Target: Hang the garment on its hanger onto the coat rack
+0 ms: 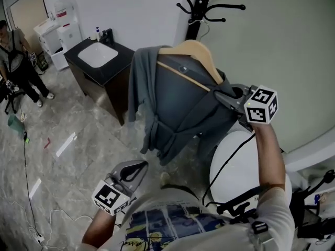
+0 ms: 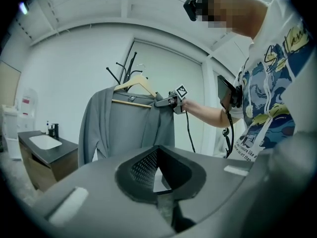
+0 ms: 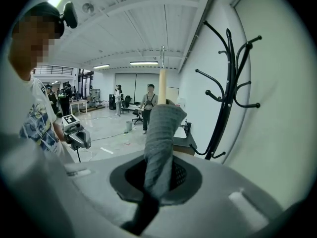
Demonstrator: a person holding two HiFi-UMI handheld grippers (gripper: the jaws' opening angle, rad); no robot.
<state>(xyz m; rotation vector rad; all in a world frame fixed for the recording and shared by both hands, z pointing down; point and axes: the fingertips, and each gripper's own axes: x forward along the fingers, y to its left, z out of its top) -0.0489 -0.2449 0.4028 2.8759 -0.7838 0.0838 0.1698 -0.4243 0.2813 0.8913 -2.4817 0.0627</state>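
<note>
Watching from the side here. The right tool (image 1: 224,96), right of centre in the head view, is clenched on the shoulder of the gray garment (image 1: 178,98), just where the cloth drapes over one end of the wooden hanger (image 1: 193,51). In the right gripper view the gray fabric is pinched between the jaws, with the pale wood of the hanger sticking up above it. The garment is up in the air in the middle of the frame, draped on the hanger with its sleeves hanging down. There's nothing below it but the gray veined floor (image 1: 78,156).

The black coat rack (image 1: 201,7) is at the top of the frame, just behind the hanger. From the head view the hanger's metal hook (image 3: 162,58) looks right beside the pole, and I can't tell there if it touches. In the right gripper view the rack's pegs sit off to the right, apart from the hook, so it's not hung yet.

The left tool (image 1: 137,167) is down at the lower left, jaws together with nothing between them, well apart from the garment.

Upper left there's a dark worktop (image 1: 116,63) with a white sink (image 1: 98,54) set into it. Another person (image 1: 18,61) stands at the far left edge.
</note>
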